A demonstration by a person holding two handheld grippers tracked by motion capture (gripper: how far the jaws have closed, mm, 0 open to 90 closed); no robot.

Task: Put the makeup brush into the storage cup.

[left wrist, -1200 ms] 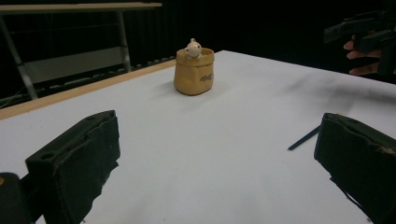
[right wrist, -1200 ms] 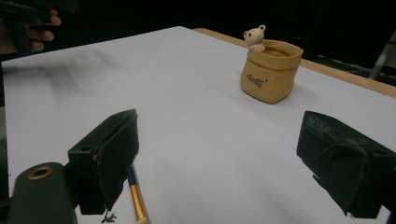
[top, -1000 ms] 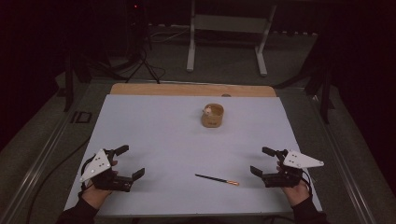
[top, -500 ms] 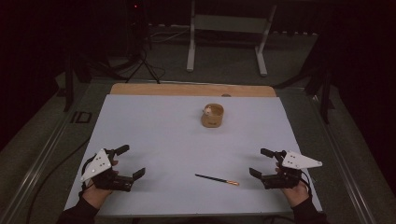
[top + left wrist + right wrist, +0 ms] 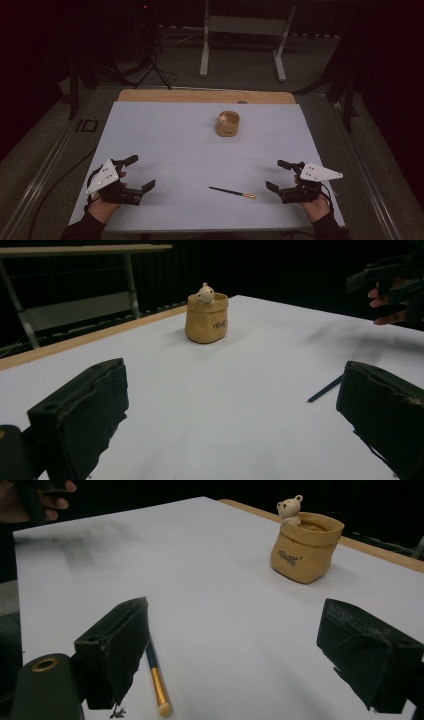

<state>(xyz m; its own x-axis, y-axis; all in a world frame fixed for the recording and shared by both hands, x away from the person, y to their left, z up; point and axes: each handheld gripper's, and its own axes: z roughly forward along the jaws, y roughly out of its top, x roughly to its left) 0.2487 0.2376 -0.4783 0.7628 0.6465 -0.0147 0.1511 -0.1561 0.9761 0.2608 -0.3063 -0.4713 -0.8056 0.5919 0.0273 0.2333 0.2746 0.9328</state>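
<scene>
Right gripper (image 5: 278, 175), jaws apart, flanks brush (image 5: 232, 192) lying crosswise, bristles rightward.

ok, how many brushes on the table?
1. The brush lies flat near the front edge of the white table, just left of the right claw, gold tip toward it. The tan pouch may hide others inside.
</scene>
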